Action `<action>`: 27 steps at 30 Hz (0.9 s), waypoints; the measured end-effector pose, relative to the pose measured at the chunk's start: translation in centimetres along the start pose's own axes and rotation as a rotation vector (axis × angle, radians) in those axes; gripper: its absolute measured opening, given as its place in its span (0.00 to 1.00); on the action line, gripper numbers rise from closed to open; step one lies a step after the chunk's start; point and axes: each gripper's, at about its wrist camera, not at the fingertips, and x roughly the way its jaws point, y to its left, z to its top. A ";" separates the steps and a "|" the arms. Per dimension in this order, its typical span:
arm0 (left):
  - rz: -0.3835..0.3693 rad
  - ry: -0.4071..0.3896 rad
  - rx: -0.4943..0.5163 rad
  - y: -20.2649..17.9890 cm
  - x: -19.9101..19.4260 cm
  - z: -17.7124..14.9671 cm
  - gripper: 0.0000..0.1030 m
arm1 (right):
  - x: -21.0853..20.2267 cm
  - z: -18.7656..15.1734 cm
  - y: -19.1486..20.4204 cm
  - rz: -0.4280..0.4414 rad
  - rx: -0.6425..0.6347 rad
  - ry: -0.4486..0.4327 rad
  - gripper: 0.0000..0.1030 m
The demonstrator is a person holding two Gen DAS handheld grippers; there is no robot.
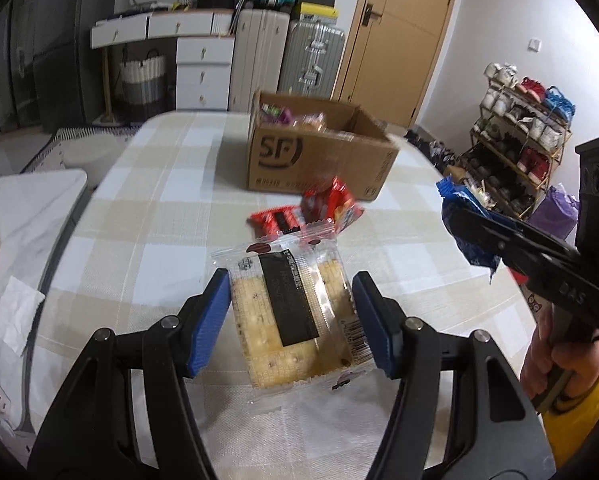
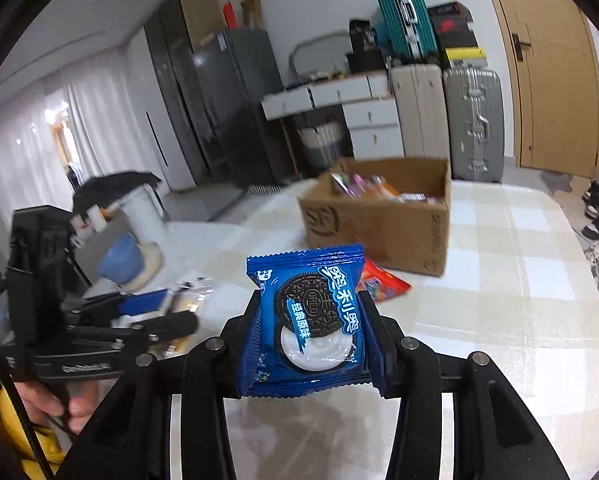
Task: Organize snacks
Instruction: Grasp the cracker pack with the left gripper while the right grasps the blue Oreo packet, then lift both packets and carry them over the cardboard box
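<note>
Your left gripper clamps a clear cracker packet between its blue pads; your right gripper pinches a blue Oreo packet. Ahead of both jaws sits the cardboard box.

A beige-and-white checked tablecloth is seen; at twelve o'clock a brown box; red packets; a blue packet.

A home: suitcases, shoe rack, fridge around a checked-cloth table.
</note>
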 end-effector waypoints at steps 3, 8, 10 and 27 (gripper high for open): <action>-0.008 -0.044 0.008 -0.6 -2.1 0.6 0.58 | -2.5 0.4 1.7 0.022 0.003 -0.054 0.43; -0.028 -0.108 0.021 -1.8 -5.8 1.1 0.58 | -6.0 0.8 3.5 0.031 0.010 -0.121 0.43; -0.032 -0.124 0.027 -2.1 -7.1 1.2 0.58 | -7.2 1.0 3.9 0.030 0.012 -0.144 0.43; -0.104 -0.168 -0.026 -2.6 -11.8 2.1 0.58 | -10.3 -0.3 4.2 0.029 0.052 -0.201 0.43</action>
